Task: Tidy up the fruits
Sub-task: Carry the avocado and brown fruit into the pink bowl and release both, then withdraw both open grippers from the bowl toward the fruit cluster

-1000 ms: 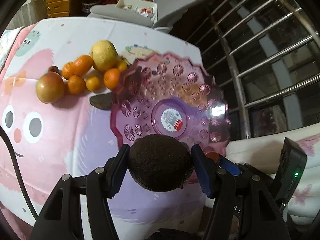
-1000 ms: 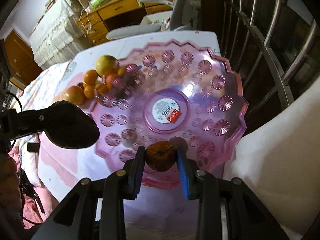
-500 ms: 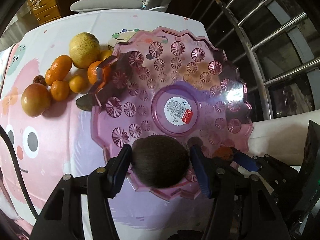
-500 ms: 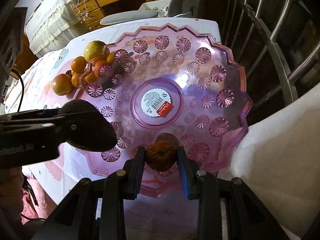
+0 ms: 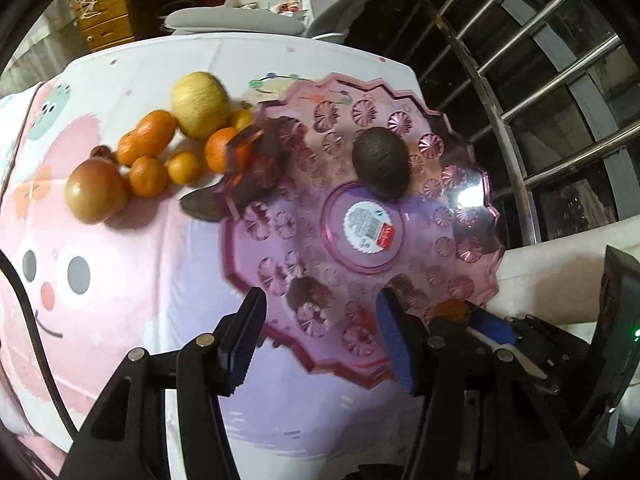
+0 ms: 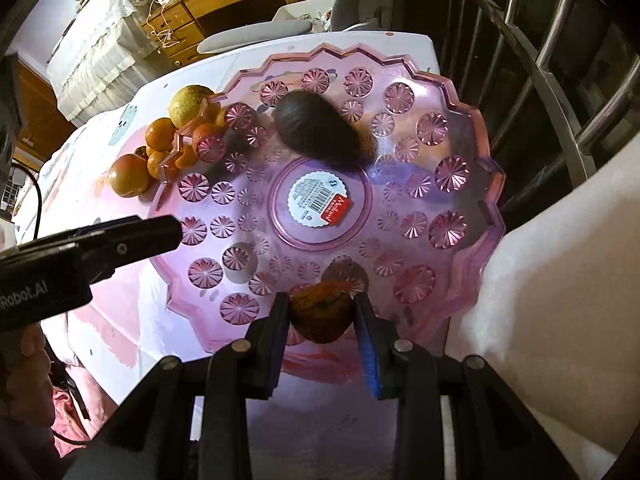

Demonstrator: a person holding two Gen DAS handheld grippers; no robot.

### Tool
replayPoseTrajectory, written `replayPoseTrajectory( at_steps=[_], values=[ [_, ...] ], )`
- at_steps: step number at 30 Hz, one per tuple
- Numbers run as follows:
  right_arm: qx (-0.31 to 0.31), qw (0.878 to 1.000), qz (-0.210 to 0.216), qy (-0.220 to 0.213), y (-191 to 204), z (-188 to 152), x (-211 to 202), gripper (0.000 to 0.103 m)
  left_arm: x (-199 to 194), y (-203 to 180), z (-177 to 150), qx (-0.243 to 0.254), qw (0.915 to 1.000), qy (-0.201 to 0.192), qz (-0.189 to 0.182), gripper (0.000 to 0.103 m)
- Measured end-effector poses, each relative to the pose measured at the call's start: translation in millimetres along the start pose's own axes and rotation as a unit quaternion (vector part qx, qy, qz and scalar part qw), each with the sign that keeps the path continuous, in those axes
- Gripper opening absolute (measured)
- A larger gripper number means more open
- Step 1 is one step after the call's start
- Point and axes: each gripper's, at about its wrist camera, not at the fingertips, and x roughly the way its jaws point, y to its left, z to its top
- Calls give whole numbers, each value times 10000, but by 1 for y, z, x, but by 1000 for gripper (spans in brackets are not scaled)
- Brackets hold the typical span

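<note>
A dark avocado [image 5: 380,168] [image 6: 320,130] lies loose in the pink scalloped plate [image 5: 244,276] [image 6: 490,208], on the far side of its labelled centre. My left gripper [image 5: 320,308] hovers open over the plate's near rim with nothing between its fingers. In the right wrist view one left finger [image 6: 160,232] reaches in from the left. My right gripper [image 6: 322,308] is shut on a small brown-orange fruit [image 6: 320,316] [image 5: 450,308] above the near rim. Several oranges [image 5: 148,144], a yellow-green fruit [image 5: 200,104] and a reddish round fruit [image 5: 96,192] sit left of the plate.
The table wears a pink cartoon cloth [image 5: 120,300]. A metal railing [image 5: 520,120] runs along the right side, with a white cushion [image 5: 552,276] below it. A dark fruit [image 5: 200,204] lies half under the plate's left rim. A black cable [image 5: 24,300] hangs at left.
The avocado has left my left gripper and now lies in the plate's far half. The left gripper's fingers stand empty. The right gripper kept its hold on the small fruit.
</note>
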Motion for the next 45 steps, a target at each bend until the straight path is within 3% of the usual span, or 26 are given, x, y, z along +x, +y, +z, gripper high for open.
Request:
replayPoseTrajectory(
  at_steps=[13, 22, 29, 41, 45],
  values=[
    [451, 9983, 31, -357, 29, -25, -33, 33, -44, 50, -47, 102, 9996, -257, 46, 55],
    [1136, 9924, 48, -463, 77, -56, -44, 36, -87, 120, -78, 201, 9993, -314, -44, 55],
    [1841, 9806, 472, -487, 127, -78, -35, 41, -116, 177, -93, 508, 9981, -336, 42, 57],
    [2796, 9538, 849, -699, 192, -89, -24, 41, -144, 230, -90, 1235, 9918, -292, 148, 63],
    [2798, 9532, 878, -730, 204, -81, -25, 42, -150, 234, -79, 1393, 9895, -346, 152, 71]
  ],
)
